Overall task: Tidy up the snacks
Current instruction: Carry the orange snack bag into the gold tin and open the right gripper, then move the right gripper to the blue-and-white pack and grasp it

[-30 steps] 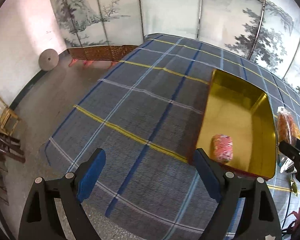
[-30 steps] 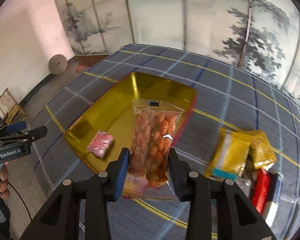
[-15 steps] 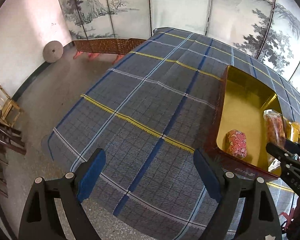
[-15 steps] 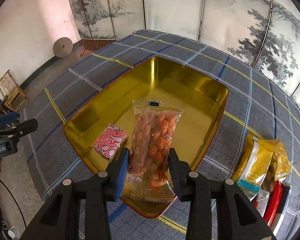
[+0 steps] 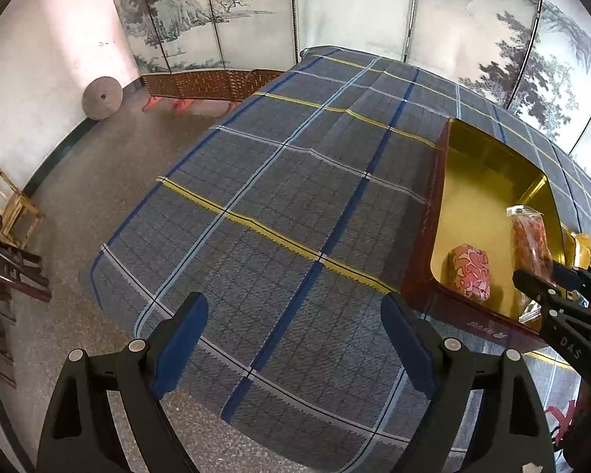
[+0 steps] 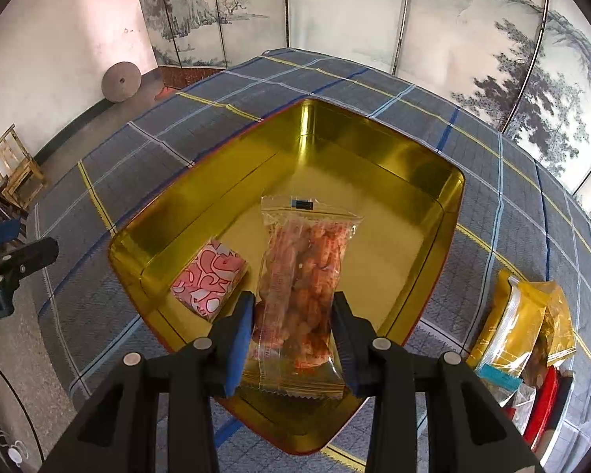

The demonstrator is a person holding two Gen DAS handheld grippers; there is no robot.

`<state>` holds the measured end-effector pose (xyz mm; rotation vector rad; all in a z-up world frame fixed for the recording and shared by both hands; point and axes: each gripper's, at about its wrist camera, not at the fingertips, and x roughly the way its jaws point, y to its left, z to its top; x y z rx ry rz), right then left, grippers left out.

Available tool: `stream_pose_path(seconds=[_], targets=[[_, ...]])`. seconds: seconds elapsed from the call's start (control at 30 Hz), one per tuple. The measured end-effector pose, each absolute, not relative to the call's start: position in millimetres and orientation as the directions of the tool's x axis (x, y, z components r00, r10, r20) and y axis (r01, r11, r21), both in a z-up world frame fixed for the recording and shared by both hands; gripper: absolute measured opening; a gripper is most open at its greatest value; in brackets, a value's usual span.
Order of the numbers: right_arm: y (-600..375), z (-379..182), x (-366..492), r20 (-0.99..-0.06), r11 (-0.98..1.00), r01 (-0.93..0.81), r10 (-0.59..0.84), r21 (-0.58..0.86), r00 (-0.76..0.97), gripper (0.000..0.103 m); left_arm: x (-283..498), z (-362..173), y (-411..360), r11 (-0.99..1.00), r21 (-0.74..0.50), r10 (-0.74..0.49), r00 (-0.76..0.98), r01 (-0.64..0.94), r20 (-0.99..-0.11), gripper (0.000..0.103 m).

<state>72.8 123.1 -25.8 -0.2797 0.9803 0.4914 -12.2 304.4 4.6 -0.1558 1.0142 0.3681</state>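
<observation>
**Placing a snack bag into the gold tin**

Going left to right: the left gripper (image 5: 293, 339) hangs spread wide and empty over the plaid tablecloth (image 5: 279, 197). Beside it, the right gripper (image 6: 293, 331) pinches a clear bag of orange snacks (image 6: 301, 276) above the gold tin (image 6: 425, 165), near a pink packet (image 6: 209, 282). Next, probably, comes lowering and release. Only the right view shows the remaining packets (image 6: 520, 327) just outside the tin.

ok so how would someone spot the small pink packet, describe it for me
Find the gold tin with red outer walls on the plaid tablecloth. Inside, in its near left corner, lies the pink packet, beside the clear bag of orange snacks in the right claw. It alone is small, squarish and opaque, with white swirls.
</observation>
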Motion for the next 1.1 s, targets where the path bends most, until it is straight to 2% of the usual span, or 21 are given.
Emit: stream_pose_path(seconds=[0.47,0.57,0.7,0.97,1.1], targets=[[123,-27,74,-0.844,0.854,-0.520,0.287,0.011,0.453,0.040,-17,2,302,0.926,0.047,0.231,0.463,-0.375,-0.855,0.087],[122,-24,73,-0.840,0.854,-0.521,0.294,0.016,0.456,0.047,-18,5,299,0.927,0.047,0.231,0.468,-0.372,-0.853,0.087],[115,-18,70,-0.833,0.853,-0.520,0.311,0.033,0.457,0.048,-18,10,292,0.930,0.047,0.230,0.478,-0.363,-0.848,0.087],[73,6,58,-0.801,0.872,-0.486,0.335,0.063,0.496,0.048,-13,16,260,0.951,0.033,0.192,0.506,-0.307,-0.841,0.087],[33,15,55,-0.789,0.901,-0.429,0.303,0.056,0.534,0.048,-9,18,237,0.964,0.024,0.164,0.519,-0.264,-0.839,0.087]])
